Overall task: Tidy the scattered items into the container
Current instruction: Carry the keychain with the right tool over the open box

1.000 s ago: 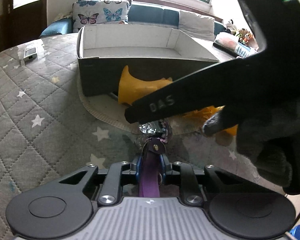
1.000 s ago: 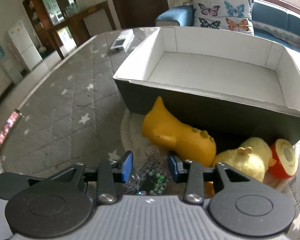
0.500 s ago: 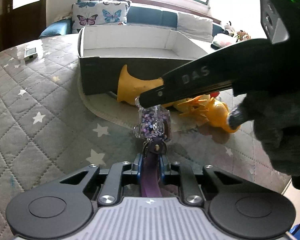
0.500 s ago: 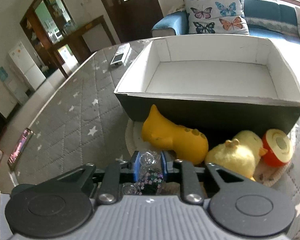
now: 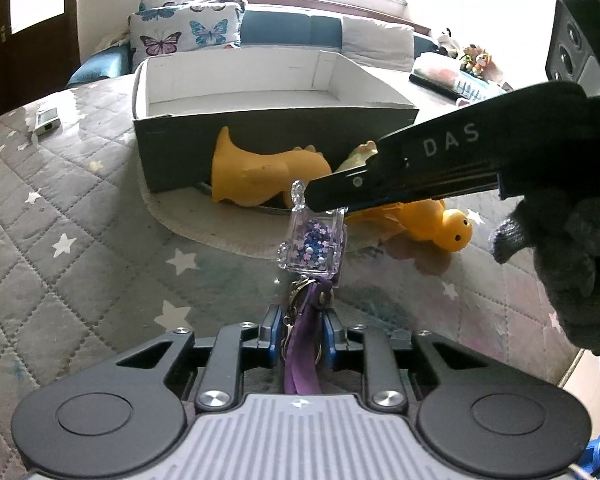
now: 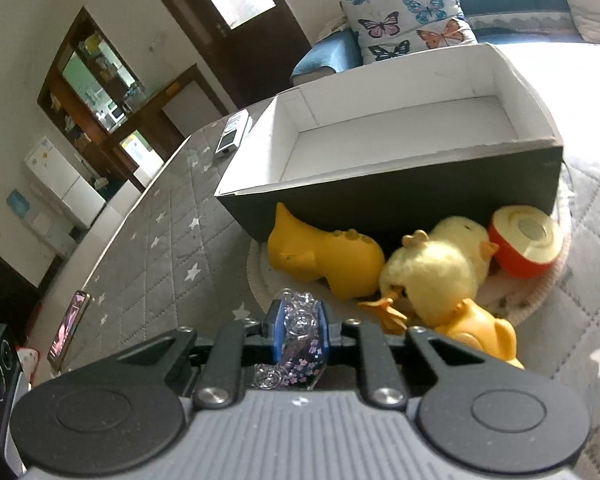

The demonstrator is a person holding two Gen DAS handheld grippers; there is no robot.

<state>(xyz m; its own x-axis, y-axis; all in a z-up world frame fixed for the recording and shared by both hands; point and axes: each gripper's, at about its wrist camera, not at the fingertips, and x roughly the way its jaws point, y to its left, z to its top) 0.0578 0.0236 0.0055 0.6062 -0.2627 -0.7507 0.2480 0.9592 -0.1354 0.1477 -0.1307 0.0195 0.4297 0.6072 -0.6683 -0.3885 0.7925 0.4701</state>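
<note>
A clear keychain charm (image 5: 314, 246) filled with purple flakes hangs in the air on a purple strap (image 5: 304, 344). My left gripper (image 5: 300, 330) is shut on the strap. My right gripper (image 6: 299, 334) is shut on the charm (image 6: 300, 338) from above; its black finger (image 5: 400, 176) crosses the left wrist view. The open box (image 5: 260, 136), dark outside and white inside, stands empty behind on a round mat (image 5: 204, 220). A yellow dinosaur (image 6: 324, 256), a fluffy chick (image 6: 432, 272), a rubber duck (image 5: 440, 224) and a red-orange round toy (image 6: 526, 240) lie in front of the box.
The table has a grey quilted cover with stars (image 5: 60, 208). A small white device (image 6: 230, 140) lies left of the box and a phone (image 6: 68, 326) near the table's left edge. A sofa with butterfly cushions (image 5: 184, 32) stands behind.
My right gripper shut on the charm and lifted it off the table; both grippers rose, with the left still holding the strap.
</note>
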